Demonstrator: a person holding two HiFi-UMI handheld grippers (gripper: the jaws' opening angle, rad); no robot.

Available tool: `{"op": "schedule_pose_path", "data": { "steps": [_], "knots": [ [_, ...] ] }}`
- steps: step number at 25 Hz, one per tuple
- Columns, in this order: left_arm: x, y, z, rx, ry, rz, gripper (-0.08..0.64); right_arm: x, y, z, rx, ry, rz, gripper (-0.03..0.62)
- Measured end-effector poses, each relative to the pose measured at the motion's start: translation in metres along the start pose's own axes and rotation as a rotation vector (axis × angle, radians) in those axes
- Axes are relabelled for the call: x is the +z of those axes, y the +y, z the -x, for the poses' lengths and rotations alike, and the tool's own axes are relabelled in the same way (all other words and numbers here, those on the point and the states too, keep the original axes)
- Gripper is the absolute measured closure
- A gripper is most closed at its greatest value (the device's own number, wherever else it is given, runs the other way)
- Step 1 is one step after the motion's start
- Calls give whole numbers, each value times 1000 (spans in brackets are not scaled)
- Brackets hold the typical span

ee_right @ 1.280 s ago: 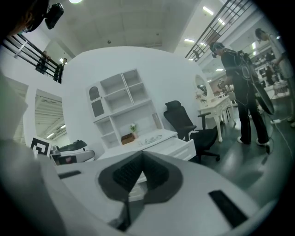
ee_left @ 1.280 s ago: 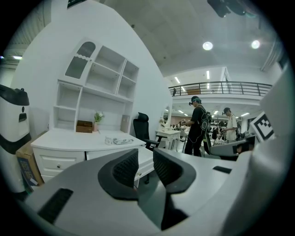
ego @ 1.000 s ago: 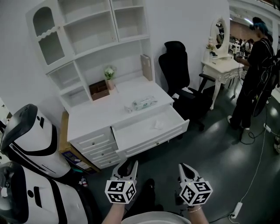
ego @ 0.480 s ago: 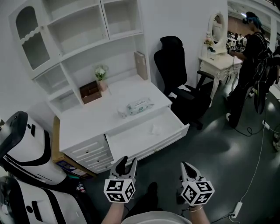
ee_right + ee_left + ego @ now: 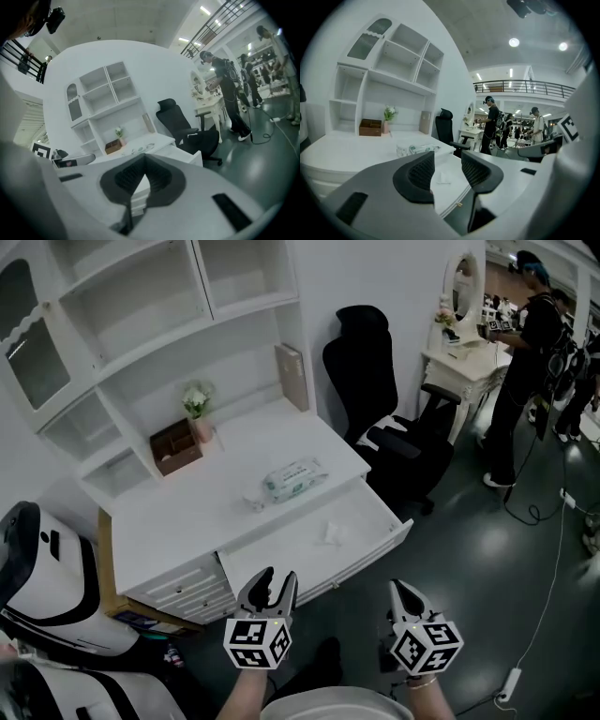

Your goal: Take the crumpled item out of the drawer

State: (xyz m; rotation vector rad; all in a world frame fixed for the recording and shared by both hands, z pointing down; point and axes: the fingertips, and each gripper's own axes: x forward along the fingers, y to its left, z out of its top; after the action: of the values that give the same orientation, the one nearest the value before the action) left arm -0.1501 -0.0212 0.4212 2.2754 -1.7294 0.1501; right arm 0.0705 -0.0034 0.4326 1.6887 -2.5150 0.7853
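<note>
A small white crumpled item (image 5: 330, 532) lies in the open desk drawer (image 5: 367, 553), towards its right half. Both grippers hang low in front of the drawer, well short of it. My left gripper (image 5: 272, 581) points at the drawer front; its jaws are opening and nothing is between them. In the left gripper view the crumpled item (image 5: 442, 177) shows through the gap of the left gripper (image 5: 447, 169), far beyond it. My right gripper (image 5: 403, 591) is to the right, with its jaws shut and empty. In its own view the right gripper (image 5: 144, 165) has its pads meeting.
A wipes pack (image 5: 292, 478), a brown box (image 5: 174, 446), a flower vase (image 5: 198, 411) and a book (image 5: 292, 376) sit on the white desk. A black office chair (image 5: 375, 381) stands right of it. A white machine (image 5: 42, 587) is at left; a person (image 5: 527, 362) stands far right.
The left gripper's jaws have spread apart. The head view has shifted, so the desk and drawer sit lower and further left in frame; both grippers stay low in front.
</note>
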Motion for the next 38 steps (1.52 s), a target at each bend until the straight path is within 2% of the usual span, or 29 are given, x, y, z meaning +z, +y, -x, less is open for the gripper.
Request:
{"op": "schedule_pose_path", "data": {
  "steps": [10,19,29,38],
  "knots": [
    [16,31,-61,-46,8,5,396,22,0,-53,-50,-16,4,591],
    [22,43,-87,-72,16,10,396,19,4,-82,-54,21,20,591],
    [14,45,-114,-80,53,14,396,15,-3,-108,-48,59,13,591],
    [-3,43,-147,-67,121,7,396,14,-16,-130,-30,96,-6,591]
  ]
}}
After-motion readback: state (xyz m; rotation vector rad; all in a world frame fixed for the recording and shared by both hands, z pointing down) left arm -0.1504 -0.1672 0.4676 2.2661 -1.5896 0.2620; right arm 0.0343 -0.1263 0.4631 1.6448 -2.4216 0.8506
